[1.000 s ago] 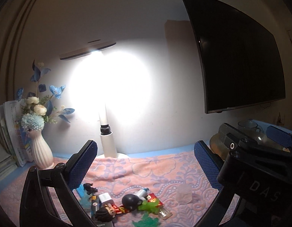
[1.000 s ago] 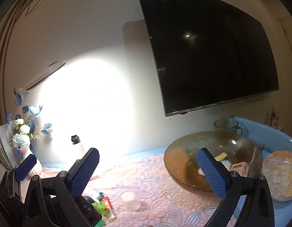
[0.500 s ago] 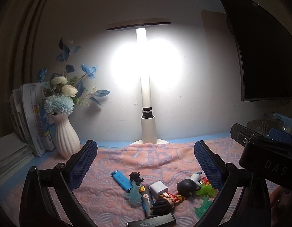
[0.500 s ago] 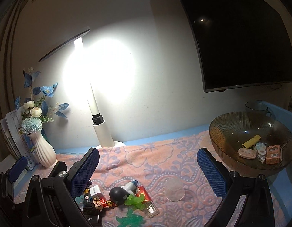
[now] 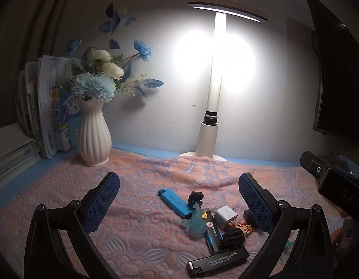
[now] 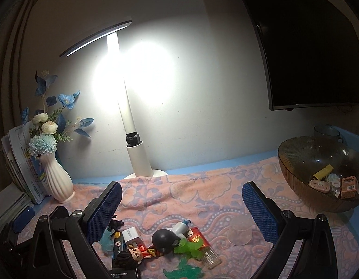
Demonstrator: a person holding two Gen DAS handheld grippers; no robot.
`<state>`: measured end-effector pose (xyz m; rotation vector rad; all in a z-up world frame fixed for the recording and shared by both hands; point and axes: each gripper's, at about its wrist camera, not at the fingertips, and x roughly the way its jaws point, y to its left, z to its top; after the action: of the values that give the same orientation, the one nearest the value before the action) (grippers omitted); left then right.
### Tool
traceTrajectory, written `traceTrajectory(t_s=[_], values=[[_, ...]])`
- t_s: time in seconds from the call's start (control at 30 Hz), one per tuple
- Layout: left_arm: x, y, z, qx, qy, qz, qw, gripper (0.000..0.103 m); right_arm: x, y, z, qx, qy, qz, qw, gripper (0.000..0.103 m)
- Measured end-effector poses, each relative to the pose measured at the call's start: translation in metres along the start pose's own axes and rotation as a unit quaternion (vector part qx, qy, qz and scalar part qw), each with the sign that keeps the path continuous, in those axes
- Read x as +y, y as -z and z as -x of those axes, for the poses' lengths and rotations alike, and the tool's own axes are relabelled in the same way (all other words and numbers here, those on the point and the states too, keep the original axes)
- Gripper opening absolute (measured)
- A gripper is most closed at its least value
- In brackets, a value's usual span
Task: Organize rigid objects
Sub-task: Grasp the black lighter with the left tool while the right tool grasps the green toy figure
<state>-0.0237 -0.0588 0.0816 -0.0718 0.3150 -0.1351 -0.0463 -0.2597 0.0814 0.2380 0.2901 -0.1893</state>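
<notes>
A ribbed glass bowl [image 6: 295, 162], at the right edge of the right wrist view, already holds a few small items; glass of that kind looks heavy, hard and breakable, so anything set into it should probably be lowered, not dropped.

The clutter to be sorted lies low and centre in both views on a pink cloth [image 5: 144, 181]. Largest is a black lighter [image 5: 217, 260] at the bottom of the left wrist view, then a blue lighter [image 5: 174, 201] above it: both look light, stiff and smooth-sided, best pinched across the long flat faces. A white charger [image 5: 225, 215], boxy and firm, offers flat sides. A dark round figure [image 6: 164, 239] may roll or slip. A clear cup [image 6: 239, 232], lower right in the right wrist view, appears thin and light, best taken gently at the rim. A green figure [image 6: 190, 247] seems small and irregular.

The left gripper [image 5: 178, 203] stands wide open above the pile, holding nothing. The right gripper [image 6: 182, 212] is likewise spread wide and empty, touching nothing.
</notes>
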Motion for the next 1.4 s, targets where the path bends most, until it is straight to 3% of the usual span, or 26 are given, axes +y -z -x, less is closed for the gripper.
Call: traceTrajectory(t_s=[0.27,0.47,0.67,0.83,0.93,1.03,1.17,1.27,1.4], values=[[0.031,0.01,-0.022,0.055,-0.006,0.041,0.9977,0.102,0.002,0.016,-0.017,0.044,-0.002,0.015,0.999,0.103],[0.048,0.02,-0.049,0.126,0.005,0.084,0.9885,0.102,-0.004,0.029,-0.036,0.09,0.018,0.036,0.995,0.103],[0.051,0.027,-0.053,0.157,0.038,0.102,0.9815,0.102,-0.044,0.042,-0.065,0.187,0.049,-0.048,0.98,0.103],[0.025,0.036,-0.049,0.205,0.08,0.045,0.9744,0.102,-0.085,0.056,-0.073,0.242,0.043,-0.144,0.959,0.103],[0.003,0.046,-0.046,0.245,0.128,0.002,0.961,0.102,-0.082,0.055,-0.072,0.259,0.034,-0.113,0.959,0.103],[-0.018,0.05,-0.037,0.257,0.159,-0.044,0.9522,0.102,-0.067,0.059,-0.076,0.28,0.03,-0.056,0.958,0.103],[-0.044,0.066,-0.042,0.311,0.149,-0.113,0.9318,0.102,-0.048,0.066,-0.08,0.291,0.008,0.001,0.957,0.103],[-0.052,0.071,-0.041,0.311,0.13,-0.139,0.9311,0.103,-0.04,0.068,-0.081,0.295,-0.011,0.025,0.955,0.103],[-0.041,0.07,-0.046,0.314,0.133,-0.118,0.9328,0.103,-0.038,0.067,-0.082,0.305,-0.061,0.028,0.95,0.103]])
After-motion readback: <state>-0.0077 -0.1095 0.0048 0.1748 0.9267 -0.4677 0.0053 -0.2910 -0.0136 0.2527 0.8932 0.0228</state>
